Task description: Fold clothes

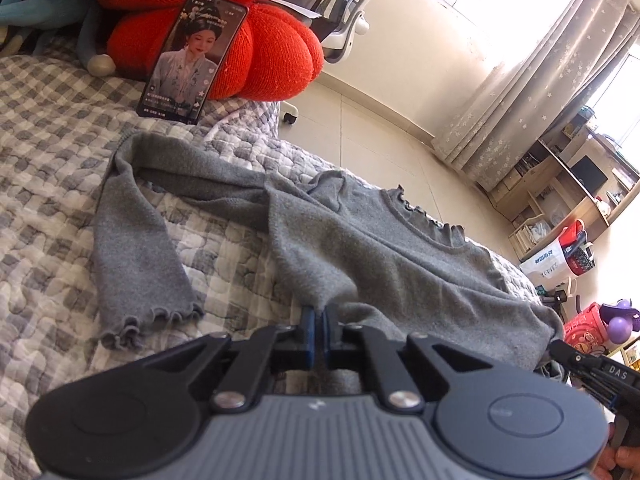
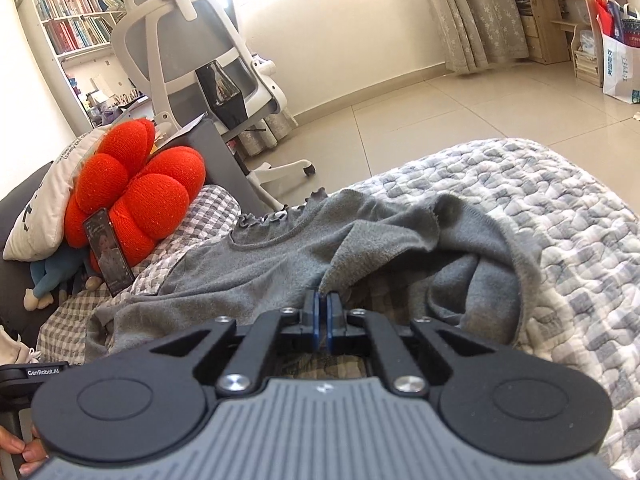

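1. The grey sweater (image 1: 360, 248) lies in the middle of the frame on the checked bed quilt (image 1: 52, 160). Its frilled collar points to the right of the left wrist view, and 1 sleeve bends down to the lower left.
2. The left hand-held gripper (image 1: 319, 314) has its blue pads pressed together on a raised edge of the sweater, at the lower centre of the frame.
3. The right hand-held gripper (image 2: 323, 300) also pinches the sweater, at the lower centre of its own view, where the cloth is bunched and partly turned over.
4. I judge that a fold of the body is in hand. To do it well, both grips should move together at the same height, so the edge stays straight.
5. The bunched part on the right needs smoothing, and the phone (image 1: 192, 56) leaning on the red cushion (image 1: 256, 32) at the upper left should stay undisturbed.
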{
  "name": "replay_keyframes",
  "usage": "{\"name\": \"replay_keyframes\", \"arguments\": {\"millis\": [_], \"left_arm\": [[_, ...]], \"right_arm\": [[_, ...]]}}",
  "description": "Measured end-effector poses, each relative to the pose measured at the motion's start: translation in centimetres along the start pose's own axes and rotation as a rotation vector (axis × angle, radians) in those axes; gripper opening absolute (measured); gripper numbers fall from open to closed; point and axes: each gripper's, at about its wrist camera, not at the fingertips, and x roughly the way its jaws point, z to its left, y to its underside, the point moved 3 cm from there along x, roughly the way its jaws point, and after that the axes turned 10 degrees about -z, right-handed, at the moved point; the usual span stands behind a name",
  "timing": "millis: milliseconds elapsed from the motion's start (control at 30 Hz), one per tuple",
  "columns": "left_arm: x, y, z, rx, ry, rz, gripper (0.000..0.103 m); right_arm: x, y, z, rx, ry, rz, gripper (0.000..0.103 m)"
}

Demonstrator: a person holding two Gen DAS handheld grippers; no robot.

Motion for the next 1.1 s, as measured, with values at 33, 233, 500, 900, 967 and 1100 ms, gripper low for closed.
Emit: {"name": "replay_keyframes", "arguments": {"millis": [33,233,500,900,967,1100], "left_arm": [[-0.4,-0.1,0.0,0.007,-0.007,-0.004,0.003],[-2.1,-0.7,0.3,0.041,-0.04,-0.04,0.003],[-1.7,-1.4,0.3,0.097,-0.087,-0.087,0.003],[3.1,-3.0,1.8,0.131,-0.141,-0.115,0.003],[4.1,-3.1,2.2,0.127,-0.144,-0.11,0.003],[6.1,-3.2,2.7,0.135,-0.146,-0.104,0.003]], "right_arm": [[-0.4,-0.3,0.0,-0.001,0.005,-0.014,0.004],[-2.4,-1.8,-0.7,0.0,0.032,-0.096,0.004],[-1.1,-2.1,-1.0,-0.019,0.072,-0.11,0.004],[4.3,-1.7,-2.1,-0.046,0.113,-0.067,0.004],[5.2,-1.5,-2.4,-0.056,0.123,-0.058,0.004],[7.1,-1.0,-3.0,-0.077,0.143,-0.036,0.004]]}}
